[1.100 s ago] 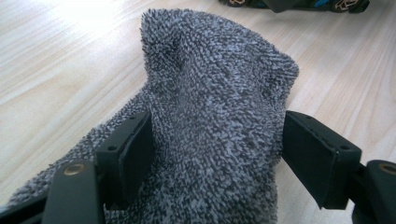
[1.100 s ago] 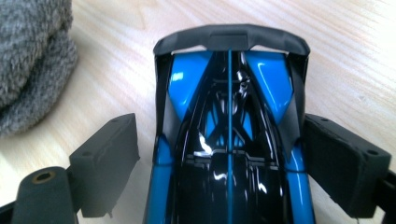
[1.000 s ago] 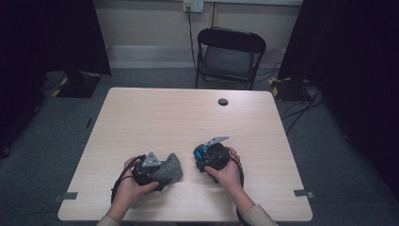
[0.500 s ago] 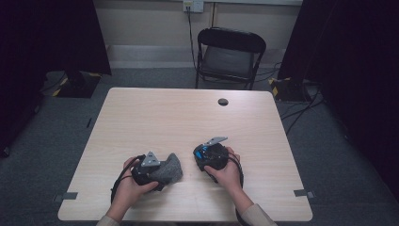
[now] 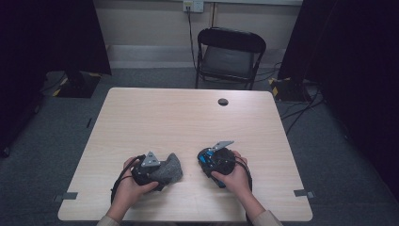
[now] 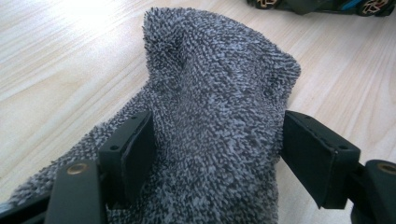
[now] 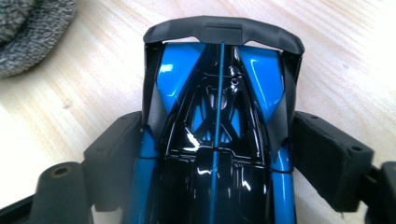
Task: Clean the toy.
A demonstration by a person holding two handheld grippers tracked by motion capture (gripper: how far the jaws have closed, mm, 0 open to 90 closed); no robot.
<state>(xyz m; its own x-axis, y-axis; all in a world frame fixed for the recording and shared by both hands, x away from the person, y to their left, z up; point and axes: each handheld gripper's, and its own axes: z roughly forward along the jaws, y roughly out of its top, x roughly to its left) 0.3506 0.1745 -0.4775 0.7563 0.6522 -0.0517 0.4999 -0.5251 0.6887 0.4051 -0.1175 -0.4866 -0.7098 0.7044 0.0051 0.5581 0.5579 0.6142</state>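
At the counter's [image 5: 188, 117] near edge, the left claw [image 6: 212, 140] clamps a grey fuzzy cloth [image 6: 215, 107]; the right claw [image 7: 215, 154], jaws just narrowed, apparently grips a blue-and-black toy car [image 7: 217, 107].

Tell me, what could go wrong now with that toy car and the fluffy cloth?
The right tongs pinch the glossy blue and black toy car by its sloping sides, so it might slip or twist out. The left tongs grip only a bunched fold of the grey cloth, which could pull loose when wiping. The car's thin rear wing might snag on the loops.
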